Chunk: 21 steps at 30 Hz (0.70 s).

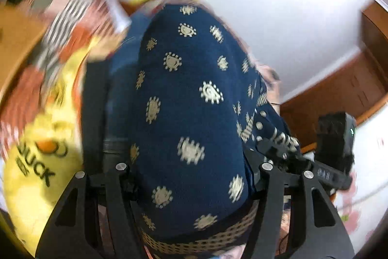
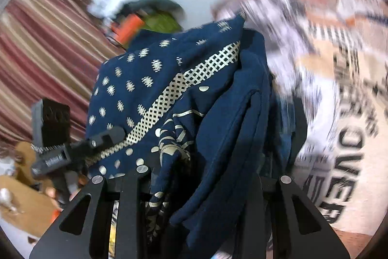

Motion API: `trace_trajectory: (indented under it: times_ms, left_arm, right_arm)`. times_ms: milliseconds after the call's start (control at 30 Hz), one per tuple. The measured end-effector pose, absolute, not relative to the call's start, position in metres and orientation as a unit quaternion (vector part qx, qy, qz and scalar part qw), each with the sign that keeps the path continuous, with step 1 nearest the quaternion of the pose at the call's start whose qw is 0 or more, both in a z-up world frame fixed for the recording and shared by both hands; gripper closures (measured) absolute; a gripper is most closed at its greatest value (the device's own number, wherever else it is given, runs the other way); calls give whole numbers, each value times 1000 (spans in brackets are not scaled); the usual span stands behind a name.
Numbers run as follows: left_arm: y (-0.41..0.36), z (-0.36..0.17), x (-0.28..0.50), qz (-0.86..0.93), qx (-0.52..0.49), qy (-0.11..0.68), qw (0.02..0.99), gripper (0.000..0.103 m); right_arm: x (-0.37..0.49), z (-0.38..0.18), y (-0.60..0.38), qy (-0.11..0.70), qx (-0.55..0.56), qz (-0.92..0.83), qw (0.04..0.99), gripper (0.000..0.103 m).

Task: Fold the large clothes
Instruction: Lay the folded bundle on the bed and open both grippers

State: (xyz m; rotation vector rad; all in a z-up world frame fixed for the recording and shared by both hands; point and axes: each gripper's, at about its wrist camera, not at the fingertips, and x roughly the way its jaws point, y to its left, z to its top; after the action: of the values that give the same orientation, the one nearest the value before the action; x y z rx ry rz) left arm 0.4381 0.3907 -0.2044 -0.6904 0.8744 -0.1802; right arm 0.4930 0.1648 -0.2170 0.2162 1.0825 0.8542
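A large navy garment with cream motifs and a lattice border fills the left wrist view, draped thickly between my left gripper's black fingers. The left gripper is shut on it, its fingertips hidden by cloth. In the right wrist view the same navy garment hangs bunched in folds over my right gripper, which is shut on it. The other gripper shows at left, also at the garment's edge. In the left wrist view the right gripper shows low right.
A pile of other clothes lies behind: a yellow "DUCK" item, striped and orange fabrics, a white printed garment. A white wall, wooden furniture and a red striped curtain surround.
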Motion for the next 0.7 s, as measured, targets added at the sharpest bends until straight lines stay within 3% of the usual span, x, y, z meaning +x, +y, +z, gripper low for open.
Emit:
trace_trajectory:
  times_ms: [100,267,500,700]
  left_arm:
    - [397,-212,429,-101,-348,384,849,41]
    - [376,-195,414,-68,-287,403,866,36]
    - [360,-163,363,2,-248,399,883,34]
    - [348,-128,307,37,-231,399,887,34]
  right_arm:
    - [494,-221,155,491,120,404,762,68]
    - [473,-199,137,481,27,375,792,55]
    - [425,-163,93,445,-28,307,841,55]
    - [390,-124,68,402,-10,312,861,55]
